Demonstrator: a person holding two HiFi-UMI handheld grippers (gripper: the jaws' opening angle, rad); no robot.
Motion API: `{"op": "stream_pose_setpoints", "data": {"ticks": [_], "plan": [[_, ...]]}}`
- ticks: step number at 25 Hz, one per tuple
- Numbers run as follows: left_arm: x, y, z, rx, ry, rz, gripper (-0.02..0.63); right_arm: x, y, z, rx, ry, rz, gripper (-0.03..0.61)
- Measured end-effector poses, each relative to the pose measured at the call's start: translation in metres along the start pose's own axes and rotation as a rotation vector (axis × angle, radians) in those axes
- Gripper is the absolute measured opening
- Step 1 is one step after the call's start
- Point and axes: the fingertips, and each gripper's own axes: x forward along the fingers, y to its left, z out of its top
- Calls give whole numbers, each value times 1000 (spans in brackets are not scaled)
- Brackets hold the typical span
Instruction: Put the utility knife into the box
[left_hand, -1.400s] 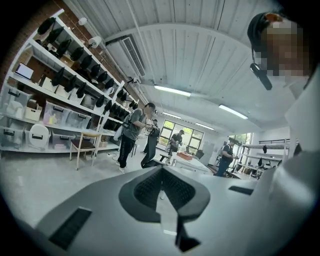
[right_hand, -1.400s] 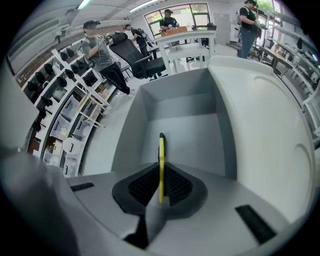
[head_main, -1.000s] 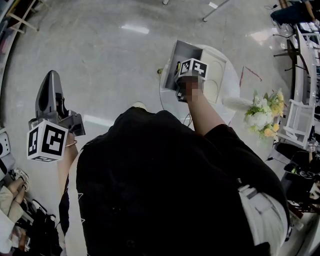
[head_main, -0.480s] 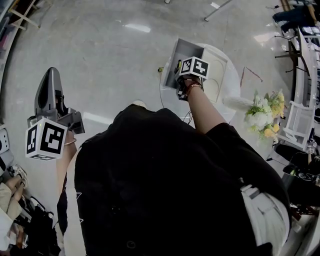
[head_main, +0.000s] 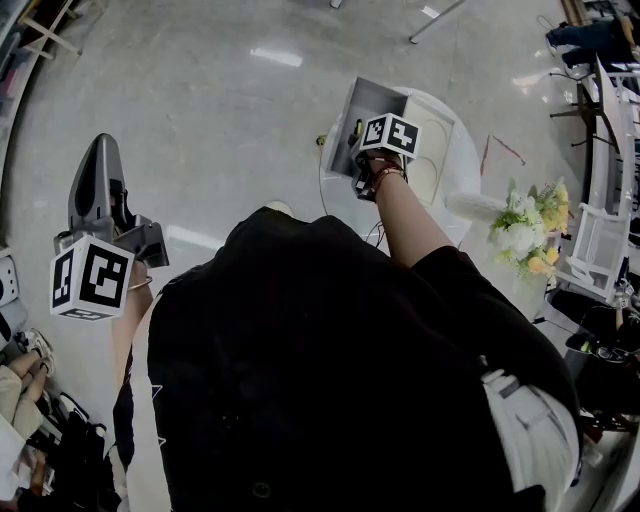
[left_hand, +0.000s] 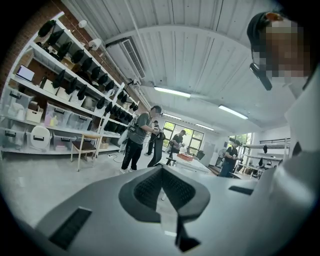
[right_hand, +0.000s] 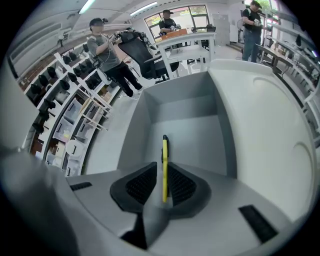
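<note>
Over the box (right_hand: 186, 134), the outstretched right claw (right_hand: 164, 175) pinches the utility knife (right_hand: 164, 150); left claw (left_hand: 161, 175) closed, empty.

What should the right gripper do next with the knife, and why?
Probably lower the right gripper a little into the box before letting go. Its jaws are shut on the yellow utility knife, whose tip hangs over the box's bare grey floor. It does not seem to touch the floor yet, so a lower release should avoid a drop.
</note>
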Motion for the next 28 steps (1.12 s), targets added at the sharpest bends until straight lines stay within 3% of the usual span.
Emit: {"op": "stream_pose_setpoints", "data": {"ticks": [20, 28], "plan": [[-20, -3, 6, 7, -28, 12, 11, -9, 6, 3, -31, -31, 7, 71], [-48, -10, 18, 20, -63, -3, 11, -35, 19, 1, -9, -110, 54, 71]]}}
